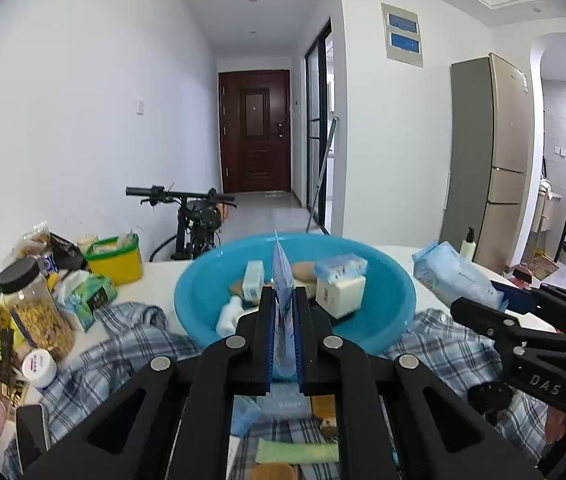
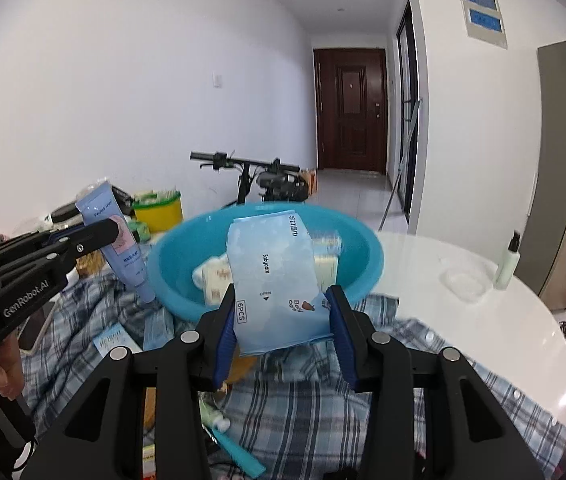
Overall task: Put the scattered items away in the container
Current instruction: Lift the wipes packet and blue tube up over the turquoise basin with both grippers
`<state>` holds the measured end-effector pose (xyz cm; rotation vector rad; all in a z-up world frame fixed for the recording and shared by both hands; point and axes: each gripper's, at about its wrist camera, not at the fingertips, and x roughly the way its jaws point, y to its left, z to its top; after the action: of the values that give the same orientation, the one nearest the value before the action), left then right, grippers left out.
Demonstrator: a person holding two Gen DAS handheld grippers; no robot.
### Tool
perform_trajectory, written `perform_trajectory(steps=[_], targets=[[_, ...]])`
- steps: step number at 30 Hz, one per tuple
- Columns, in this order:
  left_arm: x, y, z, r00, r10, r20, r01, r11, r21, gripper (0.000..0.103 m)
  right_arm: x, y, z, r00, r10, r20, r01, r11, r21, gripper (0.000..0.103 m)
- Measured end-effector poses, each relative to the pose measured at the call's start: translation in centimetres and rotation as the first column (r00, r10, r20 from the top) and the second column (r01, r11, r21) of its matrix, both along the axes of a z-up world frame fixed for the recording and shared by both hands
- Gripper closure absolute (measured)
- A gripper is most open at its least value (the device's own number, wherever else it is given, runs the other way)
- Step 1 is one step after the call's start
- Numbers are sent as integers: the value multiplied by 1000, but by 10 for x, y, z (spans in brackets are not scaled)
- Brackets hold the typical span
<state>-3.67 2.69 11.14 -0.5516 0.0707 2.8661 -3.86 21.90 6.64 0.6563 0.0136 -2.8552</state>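
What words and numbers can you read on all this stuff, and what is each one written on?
"DAS": side of the right gripper.
"GenRobot.AI": side of the left gripper.
"6PCS", "OPEN", "Babycare": wipes pack in the right gripper's jaws.
Chinese characters along that pack's top edge: too blurred for me to read.
Print on the blue tube in the left gripper: too blurred.
Labels on the boxes in the blue basin: too small.
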Motion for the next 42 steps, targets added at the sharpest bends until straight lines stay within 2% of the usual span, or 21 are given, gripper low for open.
perform_trajectory(steps=[8,17,42], targets=[[-5,-3,24,999,3,-48,-3,1000,-1,94,-2,-1,28,997,0,-71,0,1000,-8,62],[-6,-5,40,997,7,-80,-7,1000,0,94,-3,-4,44,993,6,-116,-7,1000,-9,62],[-9,-4,38,998,4,-63,-4,1000,-5,94,-7,-1,41,994,12,-105,-14,1000,-15,62]])
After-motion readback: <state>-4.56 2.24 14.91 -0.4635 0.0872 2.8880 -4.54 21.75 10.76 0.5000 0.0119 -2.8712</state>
